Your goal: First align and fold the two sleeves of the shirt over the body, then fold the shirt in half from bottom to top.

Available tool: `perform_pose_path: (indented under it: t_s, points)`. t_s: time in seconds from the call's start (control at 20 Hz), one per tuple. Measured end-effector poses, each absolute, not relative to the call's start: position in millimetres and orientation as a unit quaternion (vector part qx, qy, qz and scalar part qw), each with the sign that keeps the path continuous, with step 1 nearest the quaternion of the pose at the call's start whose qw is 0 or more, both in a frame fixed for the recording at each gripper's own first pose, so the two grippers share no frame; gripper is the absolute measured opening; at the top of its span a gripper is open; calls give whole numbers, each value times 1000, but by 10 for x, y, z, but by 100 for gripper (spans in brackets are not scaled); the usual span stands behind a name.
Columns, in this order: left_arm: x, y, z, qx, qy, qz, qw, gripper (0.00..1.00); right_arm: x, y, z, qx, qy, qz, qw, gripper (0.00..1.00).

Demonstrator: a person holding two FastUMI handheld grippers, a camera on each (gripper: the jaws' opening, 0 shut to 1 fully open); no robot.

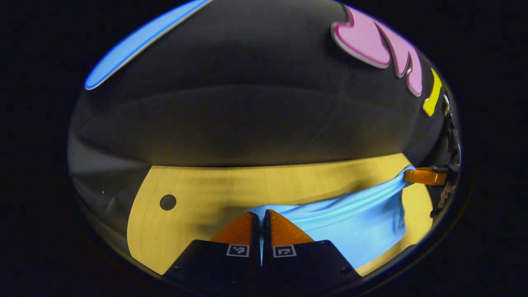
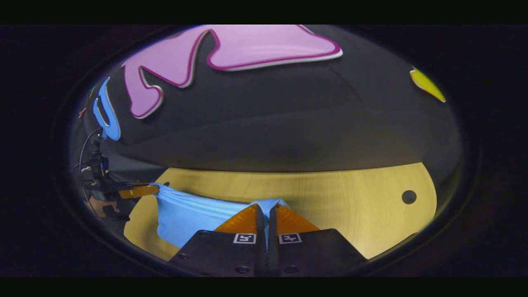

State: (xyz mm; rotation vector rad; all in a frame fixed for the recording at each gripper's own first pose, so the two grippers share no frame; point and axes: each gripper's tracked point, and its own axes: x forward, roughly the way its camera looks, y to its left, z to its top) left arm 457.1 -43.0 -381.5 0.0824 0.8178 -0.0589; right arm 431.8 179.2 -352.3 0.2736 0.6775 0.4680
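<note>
Two grippers, left point(image 1: 261, 216) and right point(image 2: 266, 210), had fingers pinching the shirt point(image 1: 354, 218) hem; I judged it light, limp, sagging toward three o'clock over the bench point(image 1: 198, 194).

We are in a recording booth, not a lived-in room: black cloth point(image 1: 247, 103) hangs as a wall close behind a pale wooden surface point(image 1: 214, 185) with a round cable hole point(image 1: 168, 202), like an office desk. A cabled rig point(image 2: 97, 165) stands at the edge.
</note>
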Motion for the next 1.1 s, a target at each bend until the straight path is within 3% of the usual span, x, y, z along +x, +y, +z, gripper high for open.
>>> perform_pose_path:
  t_s: [0.05, 0.1, 0.15, 0.2, 0.25, 0.3, 0.4, 0.45, 0.5, 0.55, 0.6, 0.65, 0.7, 0.75, 0.8, 1.1]
  points:
    - [4547, -467, -3945, 49, 415, -14, 908, 6, 4353, 1910, -3752, 130, 345, 227, 902, 5]
    - [4549, -536, -4058, 44, 429, -5, 902, 7, 4383, 1989, -3944, 124, 357, 227, 897, 0]
    - [4549, -630, -4150, 27, 436, -1, 900, 8, 4398, 2059, -4104, 116, 365, 228, 895, 5]
    - [4523, -717, -4256, 12, 445, 2, 896, 16, 4415, 2119, -4248, 107, 372, 227, 894, 6]
    - [4507, -731, -4298, 9, 450, 11, 893, 37, 4394, 2137, -4357, 95, 373, 229, 894, 11]
    - [4488, -687, -4318, 11, 448, 17, 894, 58, 4413, 2059, -4415, 70, 364, 223, 902, 9]
    - [4464, -603, -4202, 21, 425, 24, 905, 100, 4401, 1947, -4416, 49, 345, 242, 905, 61]
    - [4432, -592, -4095, 21, 415, 27, 909, 100, 4335, 1883, -4298, 51, 343, 246, 905, 87]
    - [4371, -629, -3964, 15, 406, 22, 914, 99, 4268, 1820, -4140, 58, 332, 247, 908, 87]
    - [4307, -651, -3808, 11, 392, 16, 920, 99, 4209, 1754, -4043, 59, 317, 244, 915, 95]
    - [4203, -655, -3637, 14, 377, 10, 926, 99, 4119, 1672, -3887, 55, 300, 242, 921, 93]
    - [4085, -647, -3433, 24, 356, 5, 934, 99, 4055, 1582, -3721, 49, 278, 239, 929, 98]
    - [3923, -653, -3237, 37, 338, -5, 940, 99, 3956, 1484, -3524, 40, 256, 235, 937, 92]
    - [3761, -642, -3019, 51, 316, -11, 947, 99, 3840, 1385, -3322, 27, 235, 230, 944, 99]
    - [3578, -660, -2797, 60, 297, -16, 953, 99, 3691, 1298, -3112, 17, 216, 227, 949, 99]
    - [2124, -802, -1521, 39, 181, -59, 981, 99, 2188, 936, -1516, -2, 74, 174, 982, 98]
